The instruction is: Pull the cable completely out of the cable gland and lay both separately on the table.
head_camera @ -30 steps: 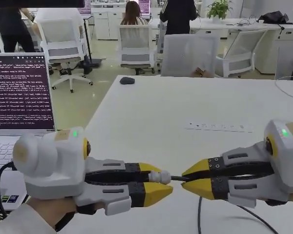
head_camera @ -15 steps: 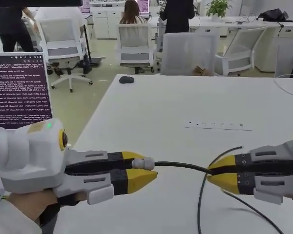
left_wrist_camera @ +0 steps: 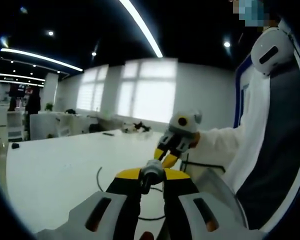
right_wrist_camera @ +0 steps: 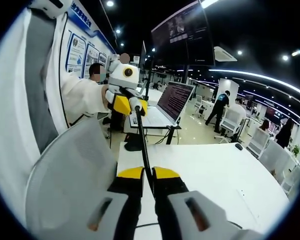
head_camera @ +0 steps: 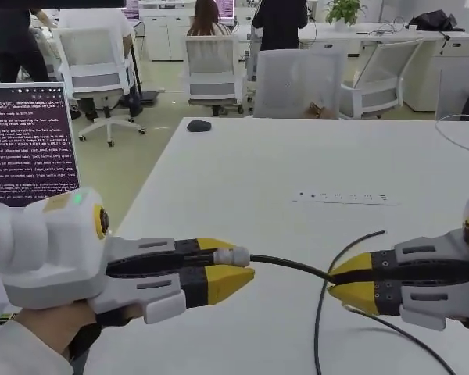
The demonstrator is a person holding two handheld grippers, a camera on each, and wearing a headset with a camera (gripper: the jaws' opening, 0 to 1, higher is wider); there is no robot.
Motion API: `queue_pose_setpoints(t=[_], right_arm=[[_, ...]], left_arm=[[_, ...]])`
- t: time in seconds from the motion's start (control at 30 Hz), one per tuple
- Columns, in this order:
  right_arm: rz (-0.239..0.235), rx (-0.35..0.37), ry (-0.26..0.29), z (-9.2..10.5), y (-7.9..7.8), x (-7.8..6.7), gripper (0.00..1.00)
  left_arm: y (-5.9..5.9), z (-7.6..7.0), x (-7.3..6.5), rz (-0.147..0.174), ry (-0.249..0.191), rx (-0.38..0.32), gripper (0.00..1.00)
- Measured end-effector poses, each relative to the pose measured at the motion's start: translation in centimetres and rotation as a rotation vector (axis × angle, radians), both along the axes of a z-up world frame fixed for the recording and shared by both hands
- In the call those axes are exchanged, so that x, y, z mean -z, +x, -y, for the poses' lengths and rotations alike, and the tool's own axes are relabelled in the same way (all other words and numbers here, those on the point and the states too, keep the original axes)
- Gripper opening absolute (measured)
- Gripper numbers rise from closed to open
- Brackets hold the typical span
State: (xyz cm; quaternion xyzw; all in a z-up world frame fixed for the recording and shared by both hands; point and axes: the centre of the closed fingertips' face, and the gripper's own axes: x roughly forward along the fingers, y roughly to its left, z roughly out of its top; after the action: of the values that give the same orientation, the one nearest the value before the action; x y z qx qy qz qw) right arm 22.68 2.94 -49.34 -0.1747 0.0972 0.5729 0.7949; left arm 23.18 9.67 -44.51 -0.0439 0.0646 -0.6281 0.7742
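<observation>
Head view: above the white table (head_camera: 297, 164), the cable gland (head_camera: 231, 255) is clamped by the left gripper (head_camera: 246, 266) and its black cable (head_camera: 289, 265) by the right gripper (head_camera: 332, 281); office chairs (head_camera: 211, 66) are seen beyond

A white table (head_camera: 242, 180) is seen stretching from near to far. A dark mouse (head_camera: 198, 126) is laid at its far left corner. A pale strip (head_camera: 345, 198) (too faint to be identified) is set flat right of the middle. Slack of a black cable (head_camera: 317, 328) is looped on the near right part.
</observation>
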Motion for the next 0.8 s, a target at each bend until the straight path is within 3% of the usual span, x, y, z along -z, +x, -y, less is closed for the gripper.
queue_pose_setpoints(t=[0.17,0.27,0.5,0.63,0.8], right_arm=[[-0.008,-0.020,0.036,-2.1,0.1,-0.2,0.19],[0.008,-0.042,0.020,-3.4,0.1,0.1,0.24],[0.019,-0.078,0.043,-5.7,0.4,0.1,0.16],[0.029,-0.073,0.049,-5.6,0.7,-0.1,0.04],[0.024,-0.078,0.051,-5.4,0.7,0.0,0.04]], left_arm=[[0.1,0.3,0.6,0.008,0.037,0.001,0.16],[-0.1,0.4,0.5,-0.003,0.023,0.009,0.16],[0.0,0.2,0.6,-0.011,0.020,-0.001,0.16],[0.0,-0.1,0.8,-0.017,0.013,-0.007,0.16],[0.1,0.0,0.9,-0.029,0.002,-0.010,0.16]])
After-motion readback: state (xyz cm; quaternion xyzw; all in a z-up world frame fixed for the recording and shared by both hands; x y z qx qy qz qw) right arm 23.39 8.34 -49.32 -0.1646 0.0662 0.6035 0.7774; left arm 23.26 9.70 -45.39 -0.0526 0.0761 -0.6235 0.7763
